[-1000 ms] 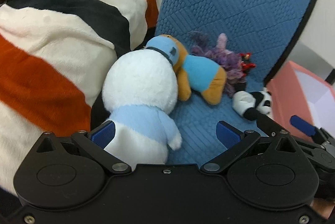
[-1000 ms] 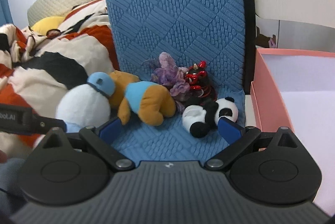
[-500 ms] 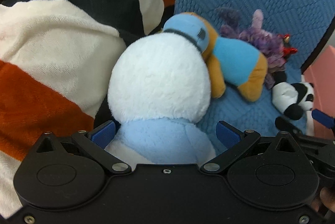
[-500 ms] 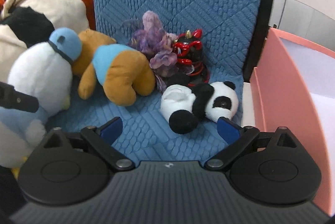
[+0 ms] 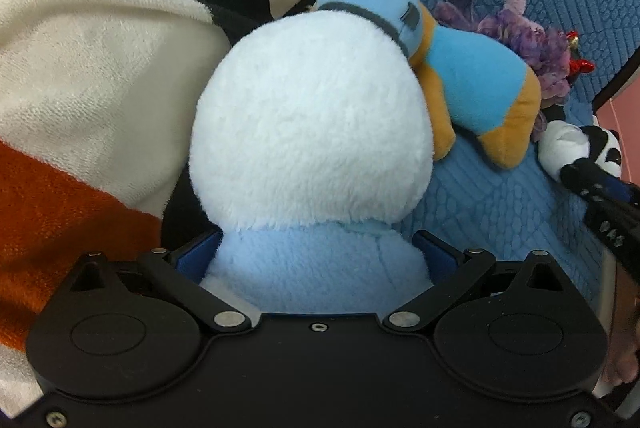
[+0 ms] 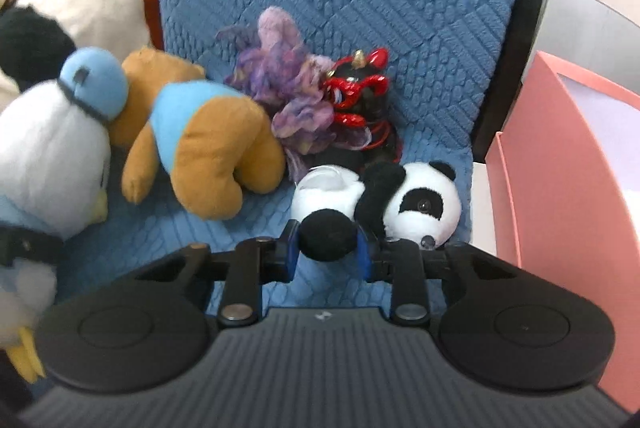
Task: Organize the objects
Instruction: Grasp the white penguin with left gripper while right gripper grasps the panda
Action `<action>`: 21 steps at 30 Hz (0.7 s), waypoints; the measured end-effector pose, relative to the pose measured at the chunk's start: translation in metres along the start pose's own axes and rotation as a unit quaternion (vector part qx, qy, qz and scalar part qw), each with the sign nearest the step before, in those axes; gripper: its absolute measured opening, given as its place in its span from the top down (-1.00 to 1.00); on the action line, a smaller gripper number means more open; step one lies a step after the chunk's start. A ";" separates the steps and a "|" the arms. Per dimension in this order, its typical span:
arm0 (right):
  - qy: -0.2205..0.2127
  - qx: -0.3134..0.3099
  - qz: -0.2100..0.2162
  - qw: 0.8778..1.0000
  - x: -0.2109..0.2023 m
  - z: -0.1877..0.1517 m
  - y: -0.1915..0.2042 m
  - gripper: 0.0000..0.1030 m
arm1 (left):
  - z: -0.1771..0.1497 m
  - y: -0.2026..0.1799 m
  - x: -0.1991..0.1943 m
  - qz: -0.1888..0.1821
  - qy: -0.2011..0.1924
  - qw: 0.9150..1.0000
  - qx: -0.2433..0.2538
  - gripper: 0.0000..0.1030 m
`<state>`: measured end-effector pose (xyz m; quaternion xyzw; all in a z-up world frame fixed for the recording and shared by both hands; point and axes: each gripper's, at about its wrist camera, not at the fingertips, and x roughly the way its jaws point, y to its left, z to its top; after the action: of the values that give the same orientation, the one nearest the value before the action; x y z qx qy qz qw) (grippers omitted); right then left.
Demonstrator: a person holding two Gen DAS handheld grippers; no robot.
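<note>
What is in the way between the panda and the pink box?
Nothing visible. The panda lies on the blue cushion right beside the pink box, nearest of all the toys. The right tool has just closed on its black leg.

The right gripper (image 6: 327, 255) points steeply down, its jaws just drawn in — both blue pads (image 6: 291, 252) press a black plush paw between them. The left gripper (image 5: 316, 260) tilts steeper still — its jaws stand wide, flanking a pale-blue plush body.
</note>
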<state>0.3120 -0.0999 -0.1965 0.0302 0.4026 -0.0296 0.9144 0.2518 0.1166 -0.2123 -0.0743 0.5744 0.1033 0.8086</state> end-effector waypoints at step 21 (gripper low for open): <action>-0.046 -0.027 0.047 0.997 -0.076 -0.017 0.005 0.43 | -0.035 -0.017 -0.038 -0.088 -0.063 0.992 -0.060 -0.49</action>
<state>0.2487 -0.0916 -0.1520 0.0231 0.3588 0.0233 0.9328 0.2124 0.0885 -0.1882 -0.1667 0.5061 0.0706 0.8433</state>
